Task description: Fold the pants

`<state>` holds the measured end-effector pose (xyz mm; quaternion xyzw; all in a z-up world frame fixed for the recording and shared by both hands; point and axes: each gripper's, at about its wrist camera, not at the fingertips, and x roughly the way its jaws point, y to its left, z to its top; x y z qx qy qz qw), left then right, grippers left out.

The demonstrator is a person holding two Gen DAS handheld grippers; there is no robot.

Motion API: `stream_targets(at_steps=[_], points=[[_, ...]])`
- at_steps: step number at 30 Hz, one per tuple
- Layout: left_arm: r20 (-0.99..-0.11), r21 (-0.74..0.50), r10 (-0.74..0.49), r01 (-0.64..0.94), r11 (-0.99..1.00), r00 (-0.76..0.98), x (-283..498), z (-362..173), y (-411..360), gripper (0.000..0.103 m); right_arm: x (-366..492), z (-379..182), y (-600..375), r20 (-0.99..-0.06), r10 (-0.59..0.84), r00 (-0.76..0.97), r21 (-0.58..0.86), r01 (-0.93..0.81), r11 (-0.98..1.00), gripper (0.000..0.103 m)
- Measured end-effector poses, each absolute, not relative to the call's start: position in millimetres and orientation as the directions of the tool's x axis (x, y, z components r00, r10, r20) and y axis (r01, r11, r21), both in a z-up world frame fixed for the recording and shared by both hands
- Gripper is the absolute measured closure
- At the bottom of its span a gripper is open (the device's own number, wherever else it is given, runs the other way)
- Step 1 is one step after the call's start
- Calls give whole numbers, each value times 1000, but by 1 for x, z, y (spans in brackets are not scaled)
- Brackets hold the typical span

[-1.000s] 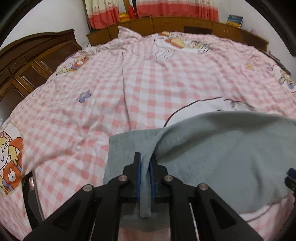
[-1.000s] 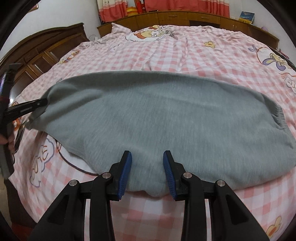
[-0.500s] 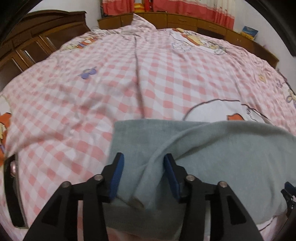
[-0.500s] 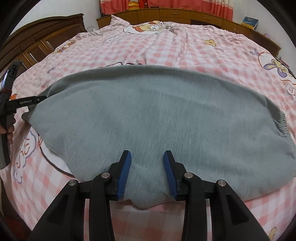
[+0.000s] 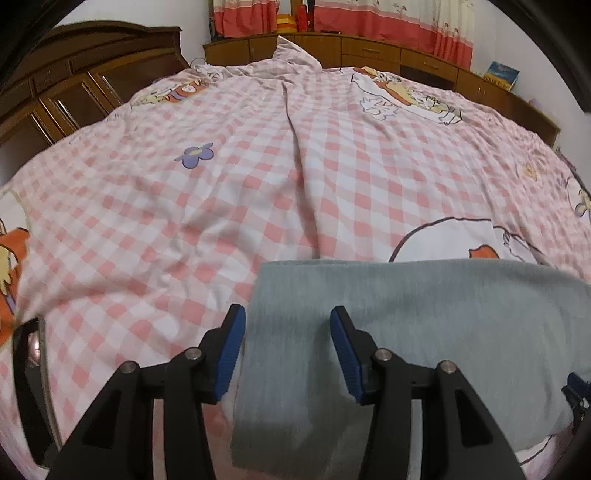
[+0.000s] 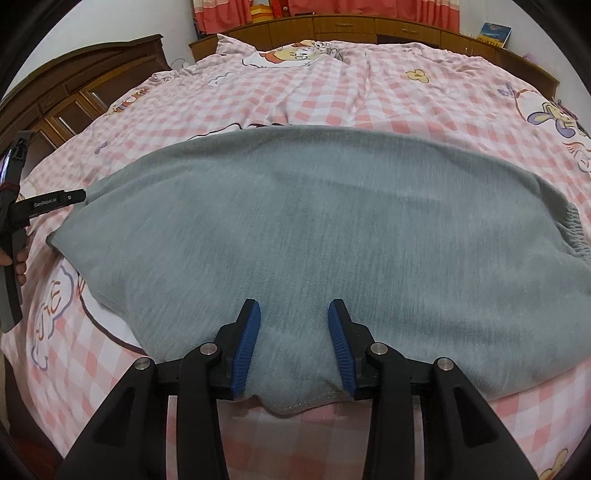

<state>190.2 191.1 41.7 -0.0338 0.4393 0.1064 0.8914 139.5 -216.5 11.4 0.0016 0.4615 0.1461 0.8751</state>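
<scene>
The grey pants [image 6: 314, 236] lie spread flat across the pink checked bedcover [image 6: 424, 99], folded into a broad band whose near edge hangs just below the right gripper [image 6: 294, 338]. That gripper's blue pads [image 6: 245, 345] stand apart with the cloth's hem running between and under them; no pad visibly presses the fabric, so nothing is pinched. To the right of this tool the elastic waistband [image 6: 576, 236] bunches at the band's far end; to its left the cloth narrows to a corner, just beside which the left gripper [image 5: 287, 350] shows as a black finger tip, a hand [image 6: 16, 258] behind it. In the left wrist view the left gripper's jaws have just been opening and now stand well apart, with the pants' squared end [image 5: 295, 332] lying loose between them, the left pad at the cloth's edge and the right pad over it. Ahead of both tools the bedcover stretches away, printed with cartoon figures and a purple flower [image 5: 194, 155]. Beyond it stand a dark wooden wardrobe [image 5: 85, 85] to the left, low wooden cabinets [image 5: 369, 51] and red-banded curtains [image 5: 391, 22].
</scene>
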Motion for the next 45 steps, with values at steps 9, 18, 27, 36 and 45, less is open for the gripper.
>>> stream_targets(at_steps=[9,18,27,36,45], points=[[-804,45,146,-187,981,576,209,28,192,100,140,15,-216,-816,238,526,120,-249,961,63],[-811,59,186,-240,969,554,222,25,209,93,137,33,-215,-807,297,511,195,-245,950,63],[-761,131,225,-195,972,608,179,59,199,47,106,54,-205,-765,341,547,191,-313,930,63],[-760,84,105,-64,994,641,127,73,138,38,75,42,-211,-789,305,534,160,-301,940,62],[-763,-18,-61,73,997,644,91,59,59,38,81,26,-213,-805,243,541,122,-250,961,59]])
